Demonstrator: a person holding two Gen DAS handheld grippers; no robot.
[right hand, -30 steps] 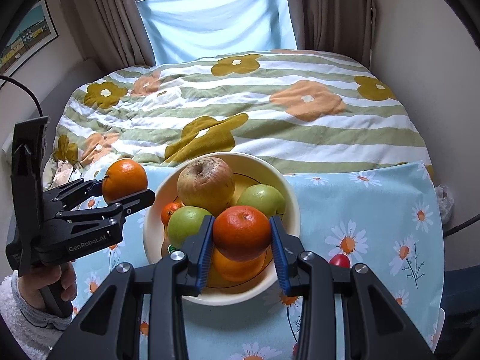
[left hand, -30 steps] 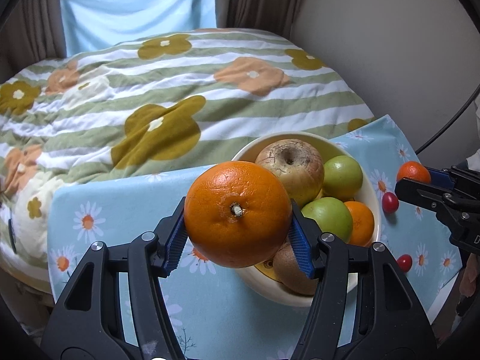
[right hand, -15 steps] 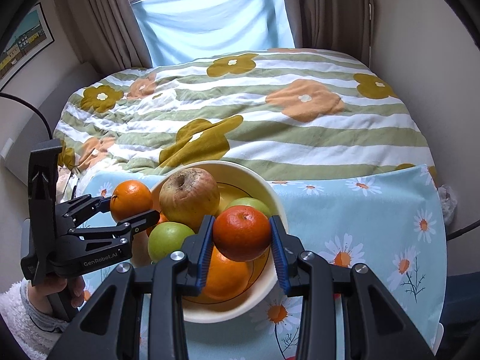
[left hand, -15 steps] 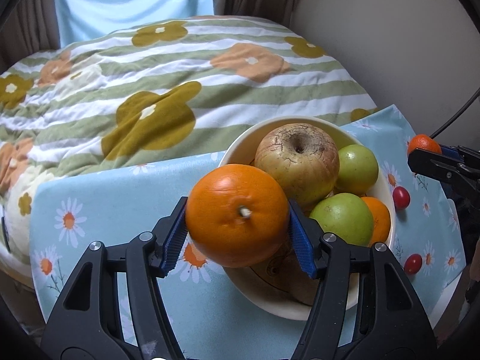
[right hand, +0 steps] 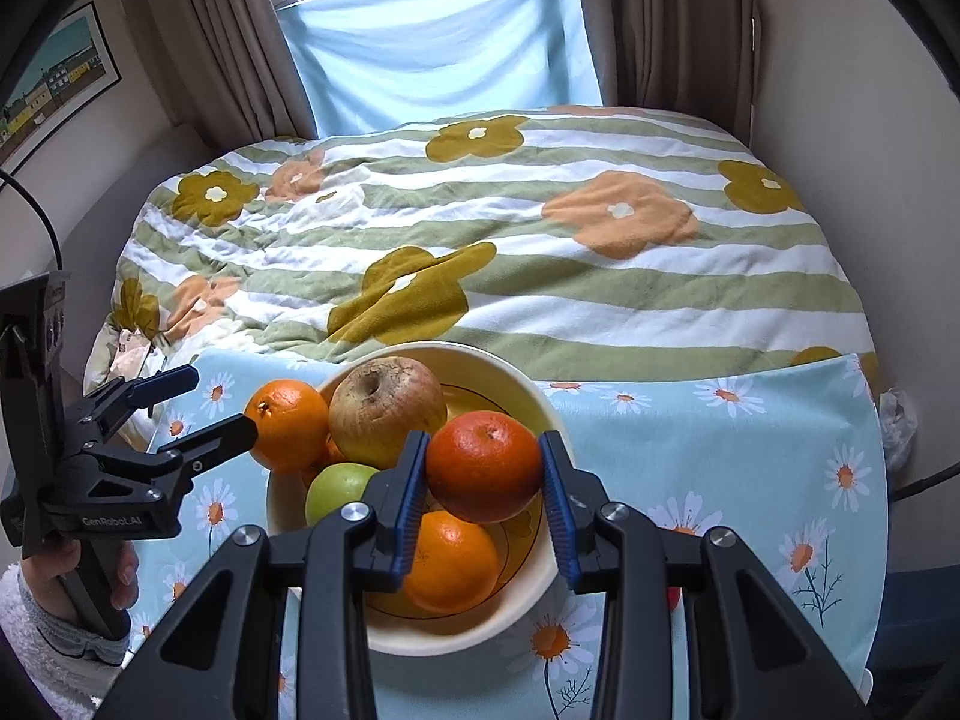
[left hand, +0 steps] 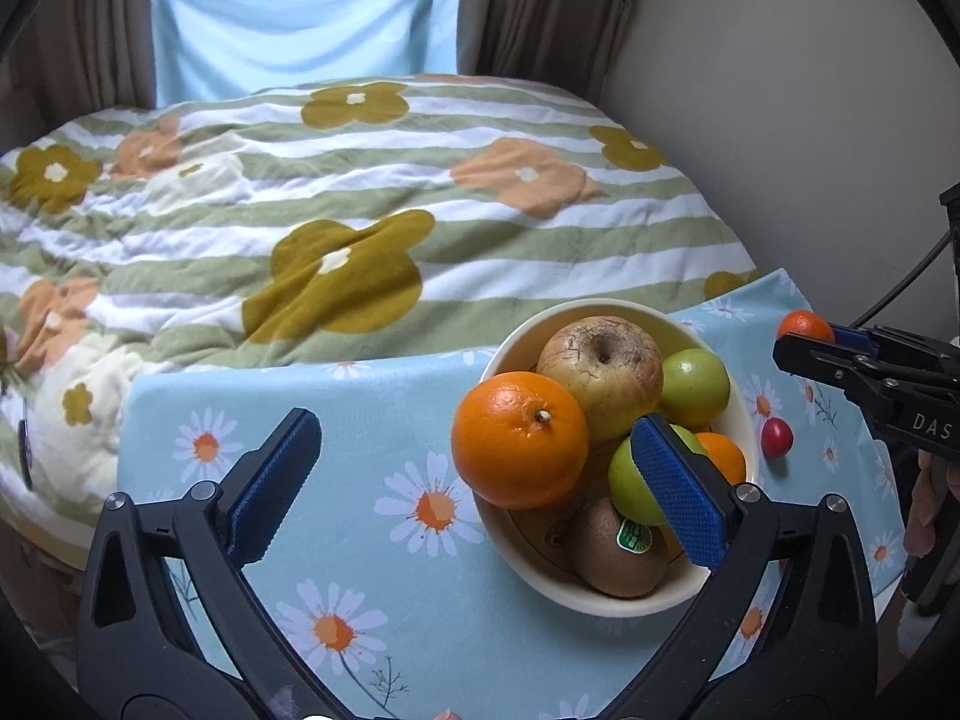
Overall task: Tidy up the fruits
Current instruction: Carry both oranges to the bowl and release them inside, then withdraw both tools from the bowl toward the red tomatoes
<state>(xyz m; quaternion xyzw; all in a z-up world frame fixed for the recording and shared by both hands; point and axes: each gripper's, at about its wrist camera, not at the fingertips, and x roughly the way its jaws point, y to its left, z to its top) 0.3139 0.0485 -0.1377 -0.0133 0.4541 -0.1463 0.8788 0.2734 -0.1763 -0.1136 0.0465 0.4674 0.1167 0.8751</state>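
Bowl [right hand: 543,414] nearly full | left gripper [left hand: 474,480] wide open, big orange [left hand: 519,439] dropped in | right gripper [right hand: 483,483] squeezing small orange [right hand: 485,465] | red fruit [left hand: 776,437] waits outside

Both cameras sit just behind their own fingers and look forward and down across the table toward the bed and window. The left wrist view looks from the table's left side, close over the cloth [left hand: 384,420], with the bowl [left hand: 612,597] to its right. The right wrist view hangs nearly over the bowl [right hand: 540,396], very near. Both views share the bowl, the bed [right hand: 540,276] and the curtain; each catches the other gripper at its edge.
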